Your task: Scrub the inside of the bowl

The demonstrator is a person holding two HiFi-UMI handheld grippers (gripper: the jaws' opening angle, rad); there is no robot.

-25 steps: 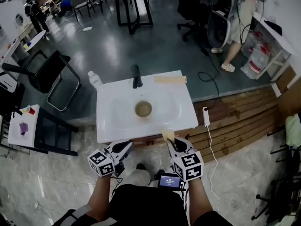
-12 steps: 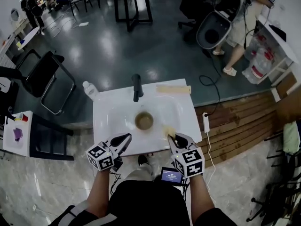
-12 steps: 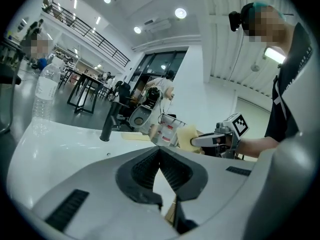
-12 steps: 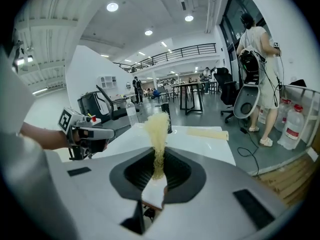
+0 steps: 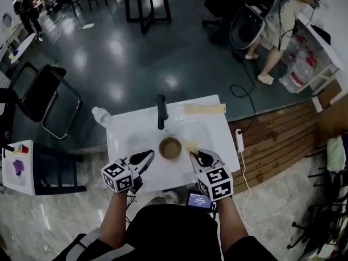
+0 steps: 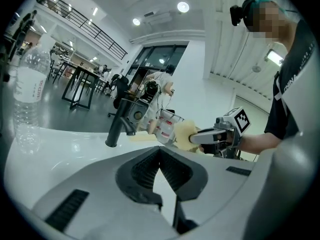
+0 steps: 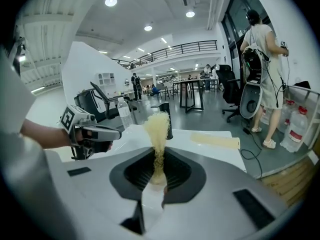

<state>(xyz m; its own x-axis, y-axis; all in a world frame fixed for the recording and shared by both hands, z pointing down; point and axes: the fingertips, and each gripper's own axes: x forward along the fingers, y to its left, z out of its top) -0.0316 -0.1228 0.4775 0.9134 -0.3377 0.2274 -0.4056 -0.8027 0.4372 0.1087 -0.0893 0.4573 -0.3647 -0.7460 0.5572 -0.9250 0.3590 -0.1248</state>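
Both grippers are moving forward over the white sink, so the right gripper, pinching a yellow sponge, is now arriving just right of the brown bowl in the basin's middle, while the left gripper, pressed together and empty, is nearing its left; scrubbing seems imminent.

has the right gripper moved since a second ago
Yes. The right gripper, holding the sponge, has gone forward from the front edge of the sink to over its basin, just right of the bowl.
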